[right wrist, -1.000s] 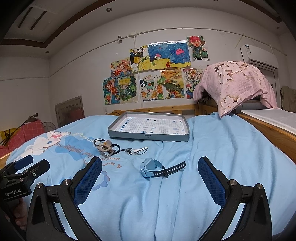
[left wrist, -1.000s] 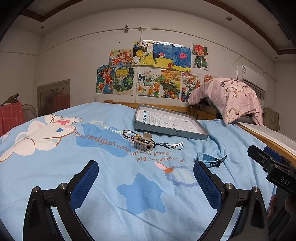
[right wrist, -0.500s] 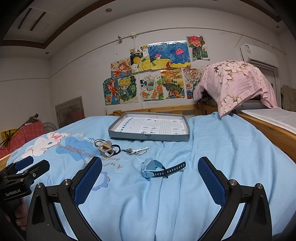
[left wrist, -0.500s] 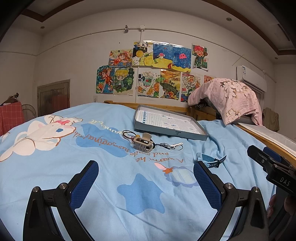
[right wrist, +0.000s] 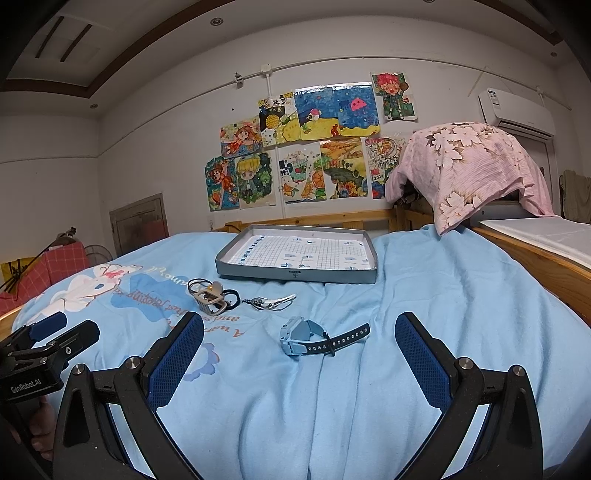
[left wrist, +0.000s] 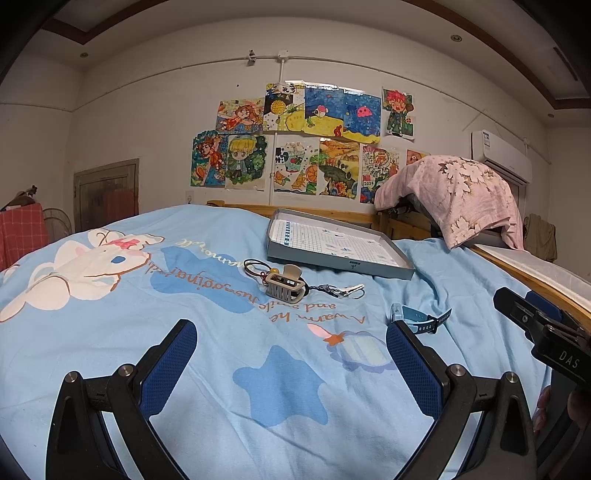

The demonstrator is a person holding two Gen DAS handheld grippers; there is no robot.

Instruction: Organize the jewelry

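I see dim, even indoor light from recessed ceiling lamps (right wrist: 216, 21); shadows soft, focus sharp, strong fisheye bending and dark vignetting at my frame corners.

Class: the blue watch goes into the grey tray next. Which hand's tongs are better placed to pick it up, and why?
Probably right. The watch lies centred ahead of the open right tongs; for the left tongs it sits off beside their right finger. The tray lies beyond.

A bed (right wrist: 424, 295) in pale blue cartoon bedding carried a shallow grey tray (right wrist: 295, 275); nearby lay a hair claw clip (right wrist: 210, 301), keychain (right wrist: 271, 302) and blue watch (right wrist: 317, 341).
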